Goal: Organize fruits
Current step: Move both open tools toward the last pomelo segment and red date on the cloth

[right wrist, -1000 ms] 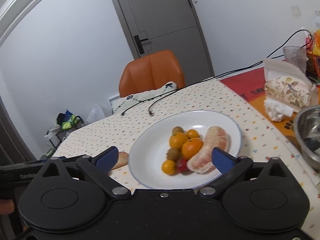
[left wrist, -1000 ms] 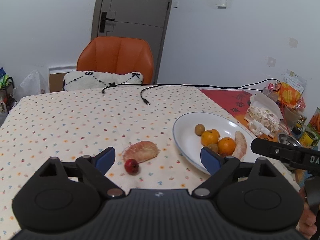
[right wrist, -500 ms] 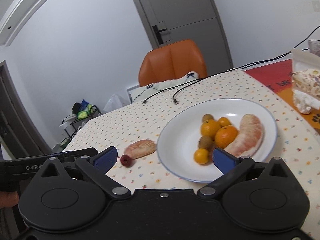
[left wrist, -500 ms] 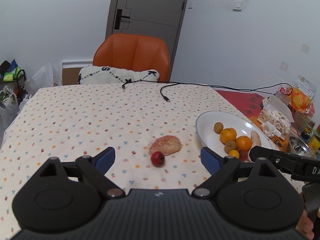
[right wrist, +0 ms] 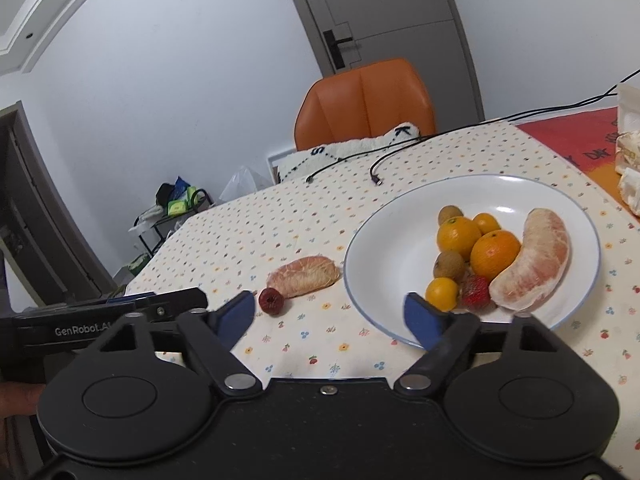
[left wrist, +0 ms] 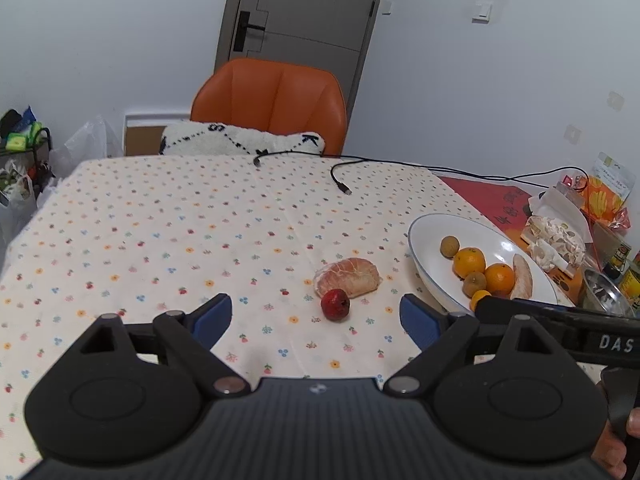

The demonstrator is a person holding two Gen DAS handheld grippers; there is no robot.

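Grippers, left gripper [left wrist: 316, 316] and right gripper [right wrist: 330, 312], both hang wide open and empty over the desk, small dark-red round fruit [left wrist: 335, 304] touching the peeled pinkish pomelo segment [left wrist: 347, 276] beside the white round plate [right wrist: 384, 248].

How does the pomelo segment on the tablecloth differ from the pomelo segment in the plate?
The pomelo segment on the tablecloth lies outside the plate, beside a small red fruit; the pomelo segment in the plate lies against an orange. The one on the cloth looks shorter and stubbier; the one in the plate is longer and curved. The one on the cloth looks browner, the plated one paler pink. Both are peeled.
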